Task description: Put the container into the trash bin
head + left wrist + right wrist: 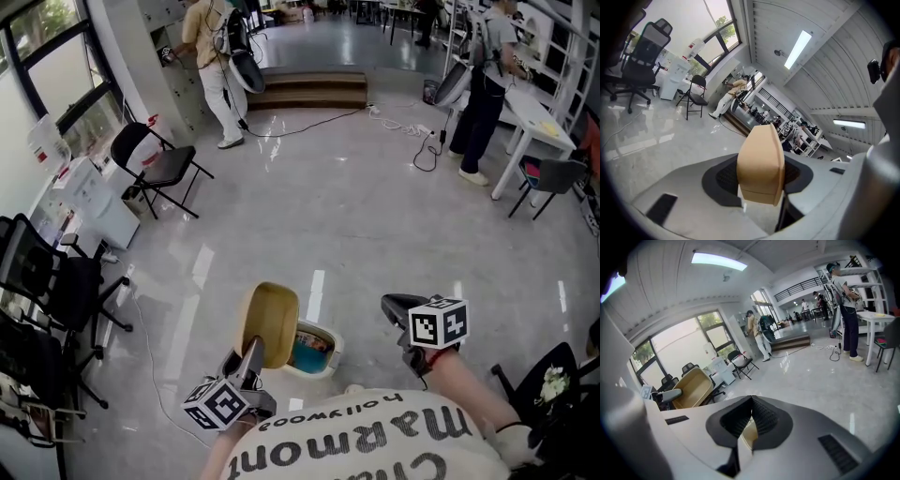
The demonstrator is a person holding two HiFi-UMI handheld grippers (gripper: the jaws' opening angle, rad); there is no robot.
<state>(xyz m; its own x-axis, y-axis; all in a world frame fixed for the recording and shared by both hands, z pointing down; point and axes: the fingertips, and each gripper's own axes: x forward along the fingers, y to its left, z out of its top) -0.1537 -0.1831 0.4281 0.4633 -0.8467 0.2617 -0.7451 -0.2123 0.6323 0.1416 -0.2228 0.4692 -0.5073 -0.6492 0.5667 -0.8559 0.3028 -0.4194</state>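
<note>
The task is unfinished. Over the glossy grey floor (375,206), the white, round-rimmed trash bin (330,358) waits open. The container (270,321) hangs at its 10 o'clock, clamped in my left gripper (253,354); dropping it in remains. It looks like stiff, matte tan pulp, shallow and rounded. My right gripper (397,306), at 3 o'clock, has its jaws closed on nothing.

Bright daylight is coming through the left windows (42,42) and shining in white streaks on the glossy floor (375,216), while both gripper views are bending and going dark at their edges.
</note>
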